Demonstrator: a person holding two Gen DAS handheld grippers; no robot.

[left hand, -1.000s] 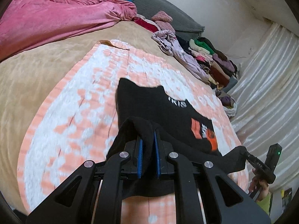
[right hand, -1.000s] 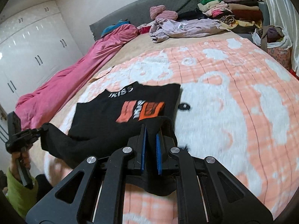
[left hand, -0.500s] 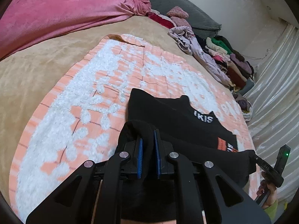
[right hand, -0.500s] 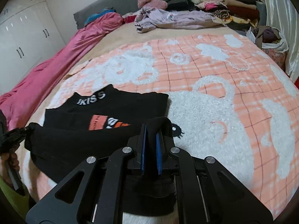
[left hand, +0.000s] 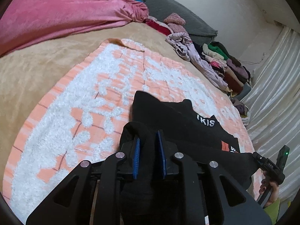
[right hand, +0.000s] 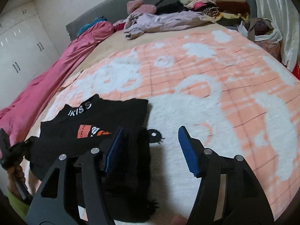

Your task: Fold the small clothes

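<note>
Black top (right hand: 105,123) folded, white lettering, orange print — left hand-held gripper (left hand: 149,151) easing off hem; right hand-held gripper (right hand: 150,150) just opened wide.

A folded shirt (right hand: 90,131) lies on a blanket (right hand: 234,86) on the bed (left hand: 37,71), clothes pile (right hand: 215,9) behind.
</note>
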